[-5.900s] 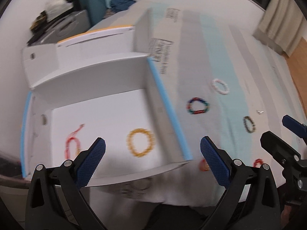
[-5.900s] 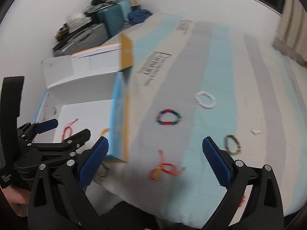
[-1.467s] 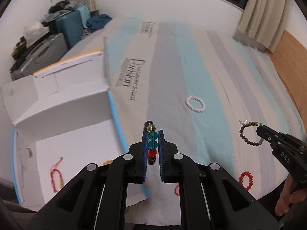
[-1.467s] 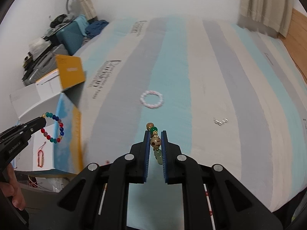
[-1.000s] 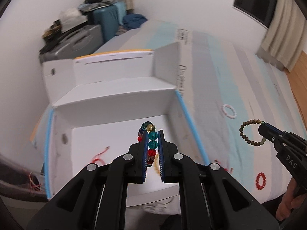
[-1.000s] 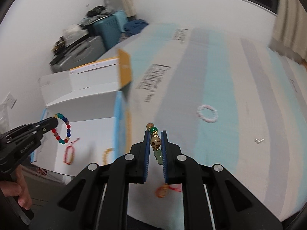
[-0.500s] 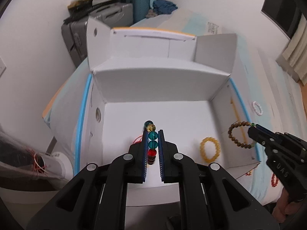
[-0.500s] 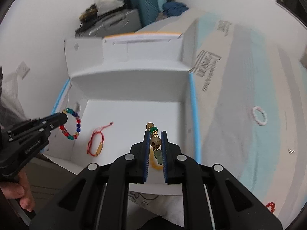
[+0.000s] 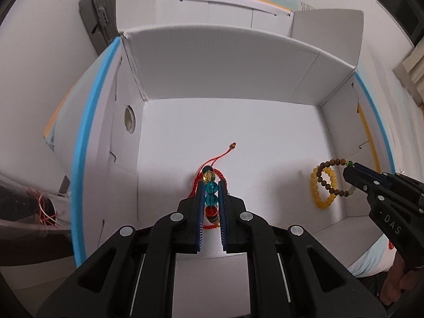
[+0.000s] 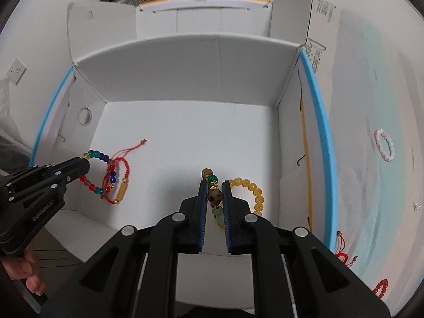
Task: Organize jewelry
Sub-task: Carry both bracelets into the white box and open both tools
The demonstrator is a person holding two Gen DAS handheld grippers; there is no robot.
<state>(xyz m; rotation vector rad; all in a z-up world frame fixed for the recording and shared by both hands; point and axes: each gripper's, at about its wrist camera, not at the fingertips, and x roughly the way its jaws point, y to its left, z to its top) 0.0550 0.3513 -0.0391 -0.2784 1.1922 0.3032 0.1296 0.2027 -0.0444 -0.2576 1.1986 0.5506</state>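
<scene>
Beads of a multicoloured glass bracelet (image 9: 211, 193) sit clamped between the closed left gripper (image 9: 211, 185), above a red cord bracelet (image 9: 212, 168) on the floor of the white cardboard box (image 9: 238, 132). From the right wrist, the right gripper (image 10: 214, 185) pinches a brown wooden bead bracelet (image 10: 214, 194) over a yellow bead bracelet (image 10: 251, 189); 1 pink bracelet (image 10: 384, 148) lies outside on the striped bedsheet (image 10: 371, 92).

White box (image 9: 228, 122) with blue rims holds a yellow bracelet (image 9: 319, 198).
</scene>
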